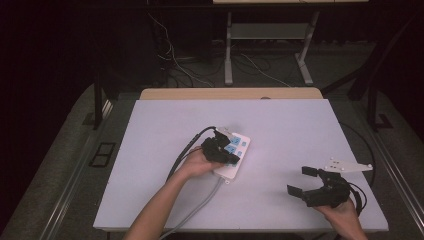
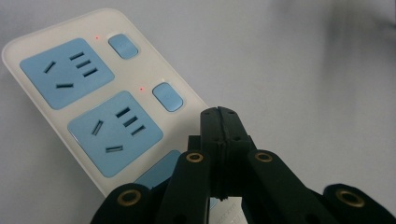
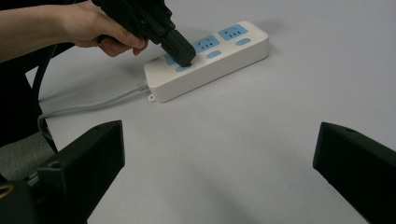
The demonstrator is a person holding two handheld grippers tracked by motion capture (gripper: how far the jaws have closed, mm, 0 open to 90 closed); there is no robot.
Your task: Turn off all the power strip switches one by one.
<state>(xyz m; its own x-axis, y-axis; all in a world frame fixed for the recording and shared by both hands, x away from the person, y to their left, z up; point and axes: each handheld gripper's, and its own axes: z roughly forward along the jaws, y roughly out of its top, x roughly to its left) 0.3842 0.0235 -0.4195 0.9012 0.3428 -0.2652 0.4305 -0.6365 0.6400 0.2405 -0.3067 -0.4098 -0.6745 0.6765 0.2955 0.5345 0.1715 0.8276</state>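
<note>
White tabletop carried the whole job, with a power strip lying near its middle, angled, grey cord trailing off toward the person's edge. Strip had blue sockets and blue switch buttons; two small red lamps glowed beside the far buttons in the left gripper view. Left gripper sat over the near end of the strip, jaws fully pressed together with nothing between them, tip down on or just above the nearest switch button; actual contact was hard to confirm. Judged step: pushing that switch with the closed tip.

To do it well, press should have gone straight down on the button's centre, jaws kept together so the tip stayed narrow and missed the socket face beside it. Light strip might have slid or tipped under an off-centre push, so a short, firm press looked safer than a sideways jab.

Right gripper rested well apart near the right front corner, jaws wide, holding nothing. Nothing lay between it and the strip. Grey three-cornered plate sat atop it. Cord ran under the left forearm, a possible snag if the hand pulled back. Floor cables and a desk frame stood beyond, out of the way.
</note>
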